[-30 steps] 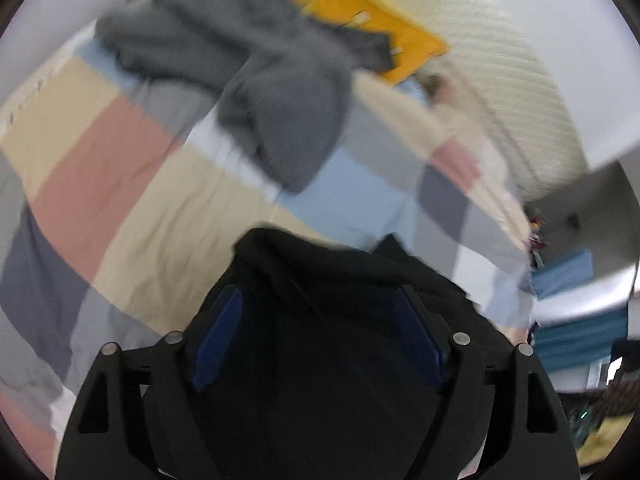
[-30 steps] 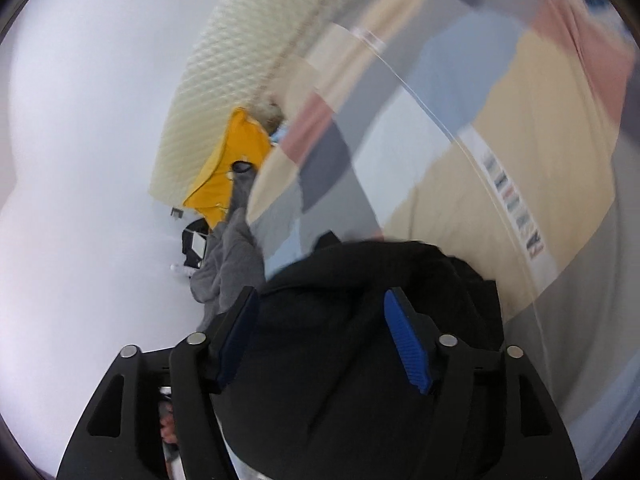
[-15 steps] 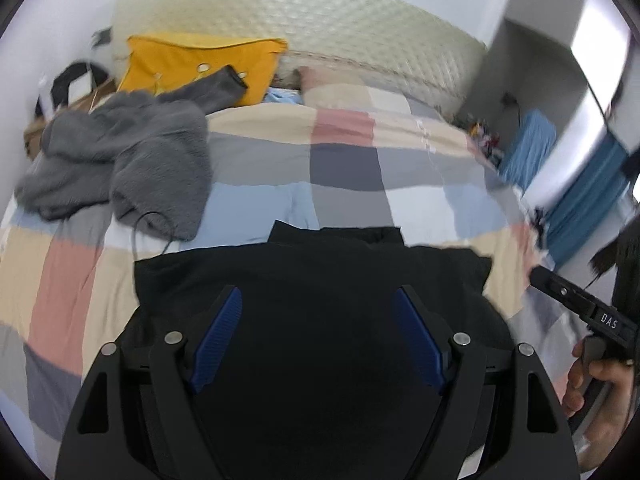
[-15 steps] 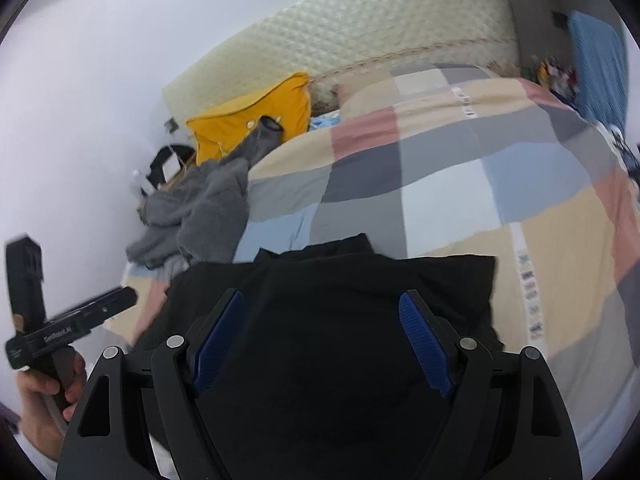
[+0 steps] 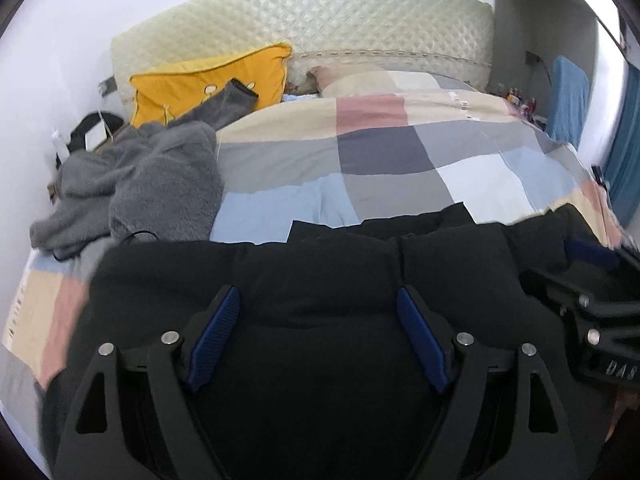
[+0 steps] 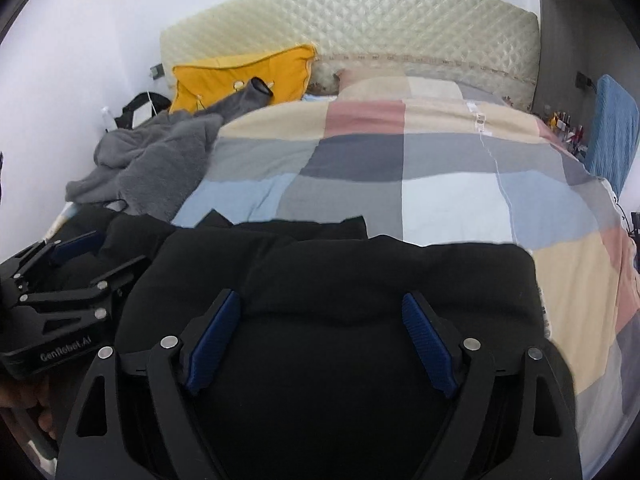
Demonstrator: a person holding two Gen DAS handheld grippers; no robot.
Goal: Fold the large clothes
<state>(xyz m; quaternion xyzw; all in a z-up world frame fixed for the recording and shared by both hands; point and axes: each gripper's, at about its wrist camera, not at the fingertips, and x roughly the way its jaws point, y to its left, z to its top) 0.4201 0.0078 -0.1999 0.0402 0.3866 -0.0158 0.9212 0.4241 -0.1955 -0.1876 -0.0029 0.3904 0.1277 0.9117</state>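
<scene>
The black garment [image 5: 320, 264] lay across the near end of the bed [image 5: 384, 168], draped over the wide-open fingers of the left gripper [image 5: 318, 336] and right gripper [image 6: 320, 336], held side by side under it.

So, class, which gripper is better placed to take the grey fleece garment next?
Left, probably: the left gripper sits nearer the grey fleece garment, on the black garment's left side; the right gripper is farther away.

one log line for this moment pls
left hand-held gripper: open over black garment | right hand-held gripper: open, same | grey fleece: unfolded
</scene>
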